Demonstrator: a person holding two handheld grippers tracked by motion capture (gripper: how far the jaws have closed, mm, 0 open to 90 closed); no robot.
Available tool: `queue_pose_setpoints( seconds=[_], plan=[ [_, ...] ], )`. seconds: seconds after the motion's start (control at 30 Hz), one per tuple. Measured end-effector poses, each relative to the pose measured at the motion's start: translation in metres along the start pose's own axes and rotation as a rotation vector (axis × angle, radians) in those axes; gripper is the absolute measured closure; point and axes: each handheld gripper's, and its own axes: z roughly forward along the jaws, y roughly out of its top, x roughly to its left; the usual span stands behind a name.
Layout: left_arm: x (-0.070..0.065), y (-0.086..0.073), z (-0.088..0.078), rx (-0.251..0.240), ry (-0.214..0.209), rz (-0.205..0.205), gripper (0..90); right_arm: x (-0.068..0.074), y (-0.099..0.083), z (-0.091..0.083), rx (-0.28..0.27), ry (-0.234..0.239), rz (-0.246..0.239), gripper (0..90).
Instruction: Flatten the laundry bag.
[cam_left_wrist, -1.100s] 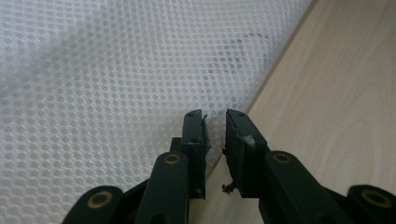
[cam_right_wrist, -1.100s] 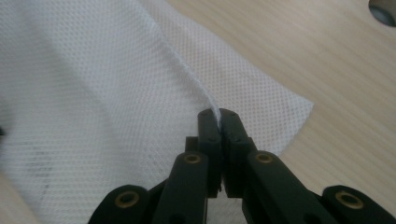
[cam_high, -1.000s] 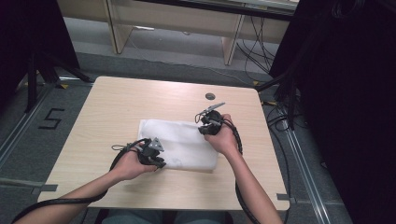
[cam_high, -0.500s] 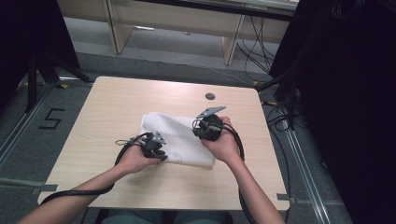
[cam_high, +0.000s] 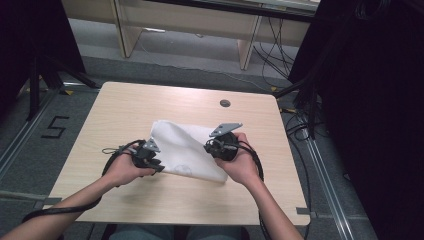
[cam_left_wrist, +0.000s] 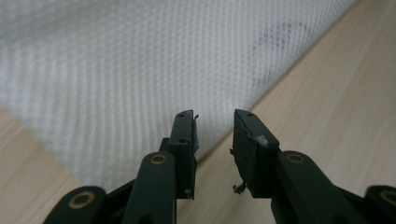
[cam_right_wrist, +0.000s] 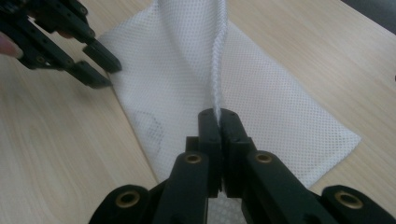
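Right gripper view: fingers (cam_right_wrist: 219, 122) clamped on mesh cloth (cam_right_wrist: 261, 93)

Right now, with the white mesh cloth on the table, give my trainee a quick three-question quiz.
1. True or false: the right tool is clamped on a raised fold of the white mesh cloth.
2. The left tool stands: A) shut on the cloth, B) open at the cloth's edge, C) lifted far above the table.
3. What small dark round thing sits in the tabletop beyond the cloth?

Key: 1 true; 2 B; 3 a round hole.
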Motion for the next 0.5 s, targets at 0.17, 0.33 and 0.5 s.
queue_pose_setpoints(
  seconds=[0.17,0.33,0.5],
  plan=[
    [0.007,-0.023,-0.019,-0.039,0.011,-0.049,69.7,0.005,-0.003,-0.001,-0.010,-0.007,-0.009,89.7],
    [0.019,-0.039,-0.036,-0.084,0.047,-0.117,69.6,0.015,-0.004,-0.005,-0.006,-0.006,-0.058,89.6],
    [0.030,-0.051,-0.052,-0.123,0.074,-0.163,69.3,0.031,-0.008,-0.005,-0.016,0.030,-0.109,89.6]
  ],
)
